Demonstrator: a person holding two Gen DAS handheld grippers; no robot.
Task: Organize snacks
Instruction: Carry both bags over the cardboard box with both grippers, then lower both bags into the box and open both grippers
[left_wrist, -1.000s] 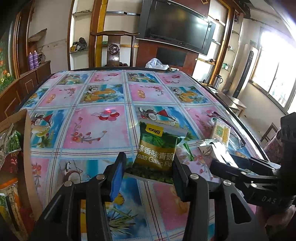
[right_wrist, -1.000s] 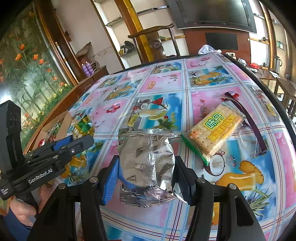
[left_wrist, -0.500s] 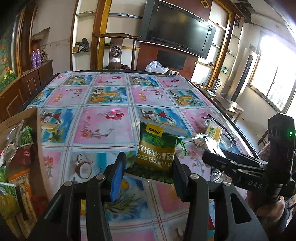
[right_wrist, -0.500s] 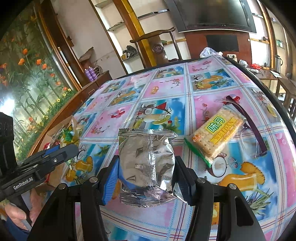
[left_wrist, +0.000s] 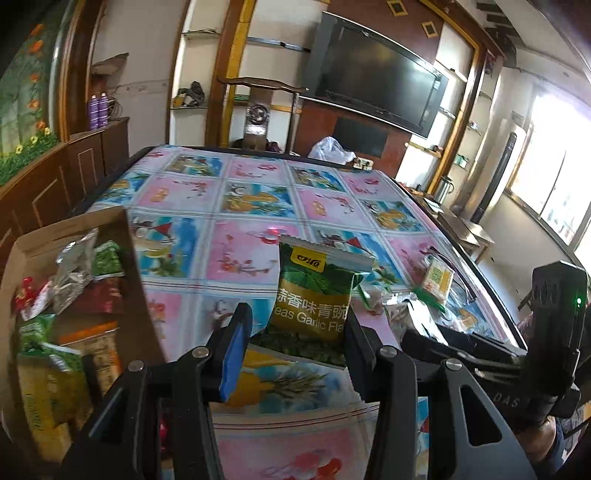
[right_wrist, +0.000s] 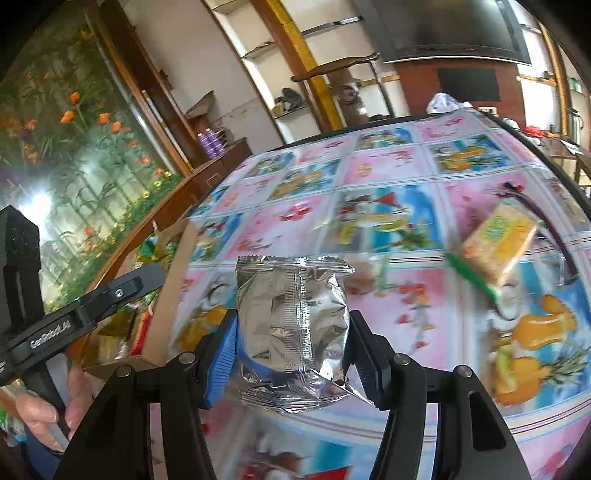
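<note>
My left claw (left_wrist: 295, 332) pinches a green pea packet (left_wrist: 314, 295), my right claw (right_wrist: 291, 347) a foil pouch (right_wrist: 291, 325), both bound for the snack box (left_wrist: 74, 295) at lower left.

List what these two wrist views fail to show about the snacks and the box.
- Green garlic-pea packet, left wrist view: lower edge hidden behind the left gripper.
- Brown cardboard box: near end cut off by the frame; the labels inside are too small to read.
- Yellow cracker pack, right wrist view: motion-blurred, print unreadable.
- Silver foil packet: printed side faces away.

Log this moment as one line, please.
left gripper: holds green pea bag | right gripper: holds silver packet | cardboard box: left
</note>
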